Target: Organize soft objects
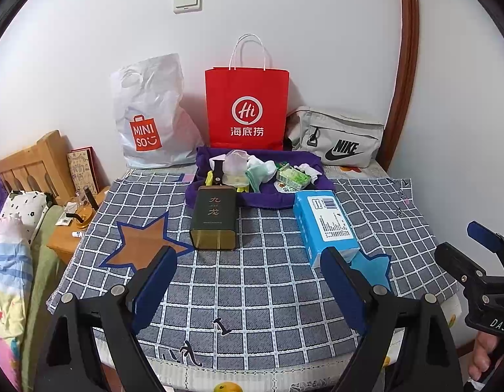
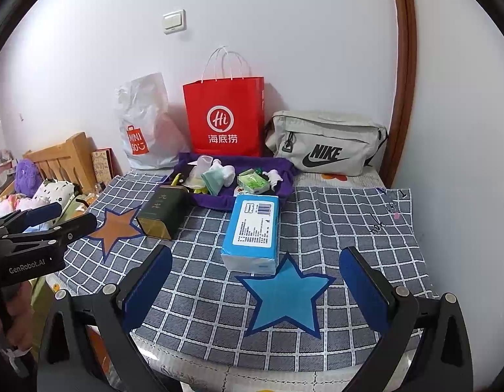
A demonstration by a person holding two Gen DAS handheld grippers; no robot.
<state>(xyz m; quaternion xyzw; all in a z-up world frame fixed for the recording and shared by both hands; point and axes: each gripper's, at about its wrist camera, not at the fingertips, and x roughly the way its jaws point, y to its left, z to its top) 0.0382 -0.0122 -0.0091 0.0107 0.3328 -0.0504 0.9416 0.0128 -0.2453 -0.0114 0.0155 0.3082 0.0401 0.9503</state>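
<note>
A: So, step?
B: Both idle. Left hand-held gripper and right hand-held gripper spread wide, empty, above the worktop.
A: Soft stuff?
B: Tissue pack by the blue star; socks, probably, heaped on the purple cloth. Early or finished, can't say.

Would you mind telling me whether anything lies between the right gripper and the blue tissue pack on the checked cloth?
Nothing visible does. The right gripper is open, and only bare checked cloth with its blue star lies before the blue tissue pack. The dark tin lies off to the left.
</note>
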